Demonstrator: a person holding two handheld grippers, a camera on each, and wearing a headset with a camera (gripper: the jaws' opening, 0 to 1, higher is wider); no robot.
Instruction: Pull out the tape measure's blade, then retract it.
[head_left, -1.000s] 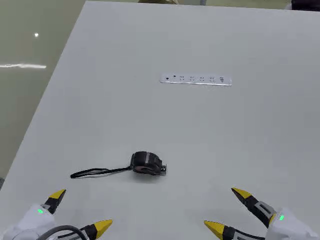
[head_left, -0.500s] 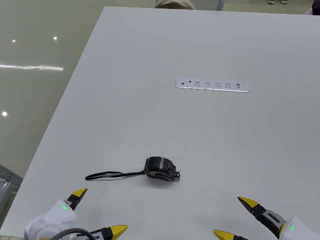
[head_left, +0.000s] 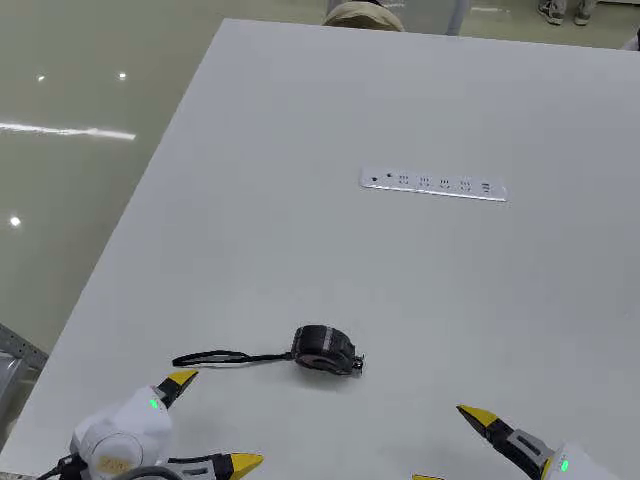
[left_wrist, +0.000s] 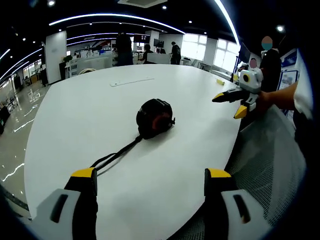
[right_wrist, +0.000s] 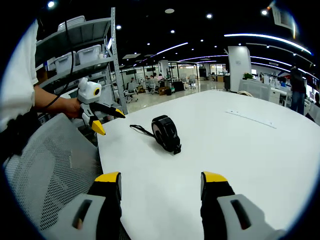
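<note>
A black tape measure (head_left: 324, 349) with a red side lies on the white table (head_left: 400, 270), its black wrist strap (head_left: 220, 358) trailing left and its blade tip at its right end. It also lies ahead of the jaws as the tape measure (left_wrist: 155, 117) and the tape measure (right_wrist: 166, 133). My left gripper (head_left: 214, 424) hovers open at the near left edge, short of the strap, and is seen as the left gripper (right_wrist: 107, 120) from the other side. My right gripper (head_left: 455, 445) stands open at the near right, apart from the tape; it enters as the right gripper (left_wrist: 230, 104).
A white power strip (head_left: 433, 186) lies flat farther back on the table. The table's left edge (head_left: 120, 250) drops to a glossy floor. A mesh chair back (right_wrist: 45, 170) is close to the near edge. People stand in the background of the room.
The head camera has shifted, so the table and tape measure sit differently in the picture. Both grippers stay open near the front edge, and the tape measure has not moved on the table.
</note>
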